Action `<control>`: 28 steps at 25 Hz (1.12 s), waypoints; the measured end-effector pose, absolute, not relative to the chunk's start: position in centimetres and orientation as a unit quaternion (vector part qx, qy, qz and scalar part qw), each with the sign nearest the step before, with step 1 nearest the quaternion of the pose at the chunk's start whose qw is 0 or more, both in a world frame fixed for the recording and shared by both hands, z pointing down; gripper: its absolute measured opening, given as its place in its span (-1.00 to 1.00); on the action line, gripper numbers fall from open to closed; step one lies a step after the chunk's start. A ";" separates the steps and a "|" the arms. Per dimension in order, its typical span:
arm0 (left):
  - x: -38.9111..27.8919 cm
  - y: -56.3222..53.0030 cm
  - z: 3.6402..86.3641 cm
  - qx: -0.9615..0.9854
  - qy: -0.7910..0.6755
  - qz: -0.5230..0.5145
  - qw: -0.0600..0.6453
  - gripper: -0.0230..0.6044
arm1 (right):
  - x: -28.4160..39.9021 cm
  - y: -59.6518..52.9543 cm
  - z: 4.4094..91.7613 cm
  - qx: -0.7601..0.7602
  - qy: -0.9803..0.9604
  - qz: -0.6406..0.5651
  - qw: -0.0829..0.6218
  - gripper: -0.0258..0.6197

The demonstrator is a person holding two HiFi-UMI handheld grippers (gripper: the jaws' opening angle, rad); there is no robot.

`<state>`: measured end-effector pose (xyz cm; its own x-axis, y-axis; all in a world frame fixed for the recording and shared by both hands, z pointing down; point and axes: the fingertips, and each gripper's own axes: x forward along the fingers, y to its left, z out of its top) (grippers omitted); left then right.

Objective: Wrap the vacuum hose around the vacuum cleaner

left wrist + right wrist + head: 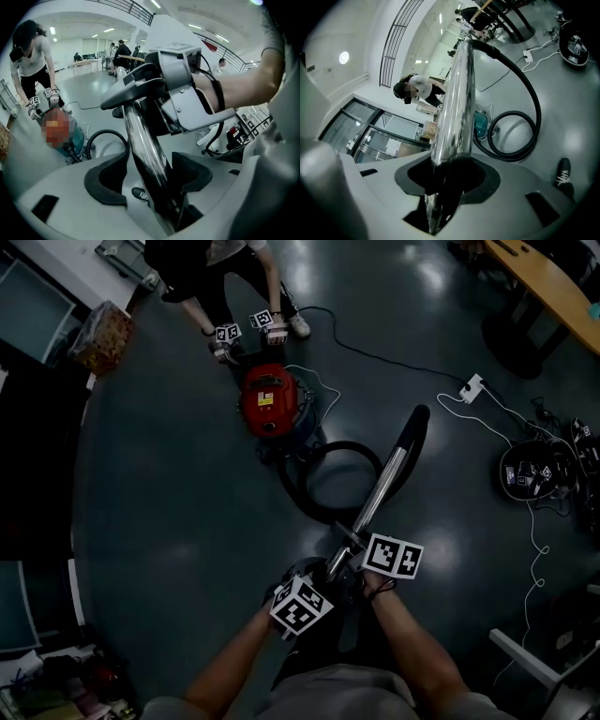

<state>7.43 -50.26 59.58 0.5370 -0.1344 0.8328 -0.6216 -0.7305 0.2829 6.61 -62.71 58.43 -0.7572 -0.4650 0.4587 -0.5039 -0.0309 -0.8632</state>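
Your right gripper (449,174) is clamped on the chrome wand (386,482): in the right gripper view both dark pads press the tube's sides, and the tube runs straight out along the jaws. Your left gripper (146,177) sits lower on the same wand, closer to your body, with its jaws spread. The tube passes between the 2 pads, and there is a clear gap on the left pad's side, so nothing is squeezed there.

In the head view, your 2 forearms come up from the bottom edge and converge on the wand's near end. Your left forearm (230,662) angles in from the left. Your right forearm (412,634) reaches a little farther forward, and its marker cube lies just right of the tube. The left gripper view shows your right gripper wrapped over the tube above, with your bare right arm behind it.

The wand slants away from you, up and to the right. The black hose (536,112) leaves its far end, curls in 1 loose loop on the dark floor (169,474) and runs to the vacuum cleaner (270,397). That red-topped cleaner stands well ahead of you, and none of the hose is wound around it. A 2nd person (33,51) bends over the cleaner from the far side.
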 end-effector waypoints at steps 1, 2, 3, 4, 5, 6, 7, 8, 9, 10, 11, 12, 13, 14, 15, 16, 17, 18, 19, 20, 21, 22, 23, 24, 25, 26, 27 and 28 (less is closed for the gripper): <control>6.8 -50.0 59.4 0.827 -0.228 0.425 0.288 0.01 | 6.4 -62.8 58.5 0.353 -0.696 0.626 0.018 -0.46; 6.1 -49.8 59.2 0.826 -0.229 0.424 0.292 0.03 | 6.3 -62.9 58.7 0.358 -0.695 0.624 0.021 -0.46; 5.4 -49.5 58.9 0.825 -0.229 0.423 0.297 0.04 | 6.2 -63.0 58.9 0.364 -0.693 0.622 0.023 -0.46; 4.7 -49.3 58.6 0.824 -0.228 0.422 0.301 0.04 | 6.1 -63.1 59.1 0.370 -0.692 0.620 0.024 -0.46; 4.0 -49.1 58.3 0.824 -0.228 0.420 0.305 0.04 | 6.0 -63.3 59.2 0.376 -0.691 0.617 0.024 -0.46; 3.2 -48.9 58.0 0.824 -0.230 0.417 0.309 0.04 | 5.9 -63.5 59.3 0.380 -0.691 0.615 0.025 -0.46; 2.4 -48.8 57.8 0.824 -0.233 0.411 0.314 0.04 | 5.6 -63.7 59.5 0.383 -0.691 0.613 0.025 -0.46; 1.7 -48.7 57.6 0.823 -0.236 0.406 0.319 0.04 | 5.4 -63.9 59.7 0.385 -0.691 0.611 0.026 -0.46; 0.9 -48.7 57.5 0.823 -0.236 0.404 0.322 0.04 | 5.1 -64.1 59.9 0.389 -0.691 0.609 0.027 -0.46; 0.0 -48.6 57.4 0.822 -0.235 0.406 0.323 0.04 | 4.9 -64.3 60.2 0.393 -0.690 0.608 0.029 -0.46; -0.9 -48.5 57.5 0.821 -0.233 0.410 0.322 0.04 | 4.8 -64.5 60.5 0.397 -0.689 0.606 0.032 -0.46; -1.9 -48.3 57.7 0.819 -0.234 0.414 0.321 0.04 | 4.7 -64.5 60.9 0.402 -0.688 0.603 0.037 -0.46; -2.9 -48.3 57.8 0.817 -0.237 0.417 0.319 0.04 | 4.6 -64.5 61.2 0.406 -0.688 0.600 0.046 -0.46; -3.9 -48.3 57.8 0.815 -0.242 0.419 0.318 0.04 | 4.4 -64.5 61.5 0.409 -0.690 0.594 0.057 -0.46; -4.8 -48.4 57.6 0.813 -0.246 0.421 0.318 0.04 | 4.3 -64.4 61.8 0.411 -0.693 0.588 0.072 -0.46; -5.5 -48.7 57.4 0.812 -0.251 0.420 0.318 0.04 | 4.1 -64.3 62.1 0.411 -0.698 0.580 0.087 -0.46; -6.0 -49.1 57.3 0.812 -0.254 0.418 0.317 0.04 | 3.9 -64.1 62.4 0.409 -0.703 0.572 0.105 -0.46; -6.3 -49.5 57.3 0.813 -0.256 0.416 0.315 0.04 | 3.7 -64.0 62.8 0.405 -0.709 0.563 0.126 -0.46; -6.4 -49.9 57.5 0.814 -0.256 0.417 0.312 0.04 | 3.4 -63.7 63.3 0.398 -0.715 0.555 0.149 -0.48; -6.4 -50.2 57.9 0.815 -0.254 0.420 0.309 0.04 | 3.0 -63.3 63.8 0.388 -0.721 0.547 0.175 -0.49; -6.1 -50.3 58.2 0.815 -0.249 0.424 0.306 0.04 | 2.7 -62.8 64.2 0.376 -0.729 0.537 0.199 -0.49; -5.8 -50.4 58.4 0.816 -0.243 0.427 0.304 0.04 | 2.4 -62.3 64.6 0.363 -0.736 0.527 0.220 -0.49; -5.5 -50.5 58.6 0.817 -0.237 0.429 0.303 0.04 | 2.1 -61.9 64.9 0.352 -0.743 0.517 0.238 -0.49; -5.2 -50.6 58.7 0.819 -0.231 0.430 0.301 0.04 | 1.9 -61.5 65.2 0.341 -0.749 0.508 0.254 -0.49; -4.9 -50.6 58.9 0.821 -0.226 0.430 0.299 0.04 | 1.8 -61.2 65.5 0.331 -0.754 0.500 0.267 -0.49; -4.7 -50.7 59.1 0.823 -0.222 0.431 0.296 0.04 | 1.8 -61.1 65.9 0.322 -0.759 0.493 0.276 -0.50; -4.5 -50.8 59.3 0.824 -0.218 0.433 0.293 0.04 | 1.7 -61.1 66.1 0.313 -0.764 0.488 0.281 -0.49; -4.4 -51.0 59.5 0.824 -0.215 0.436 0.291 0.04 | 1.7 -61.2 66.3 0.305 -0.770 0.484 0.283 -0.49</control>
<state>-4.41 -50.97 59.51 0.5280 -0.1015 0.8431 -0.6078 -0.7386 0.2917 1.65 -61.24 66.29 -0.6543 -0.1955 0.7305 -0.7432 0.3448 -0.5734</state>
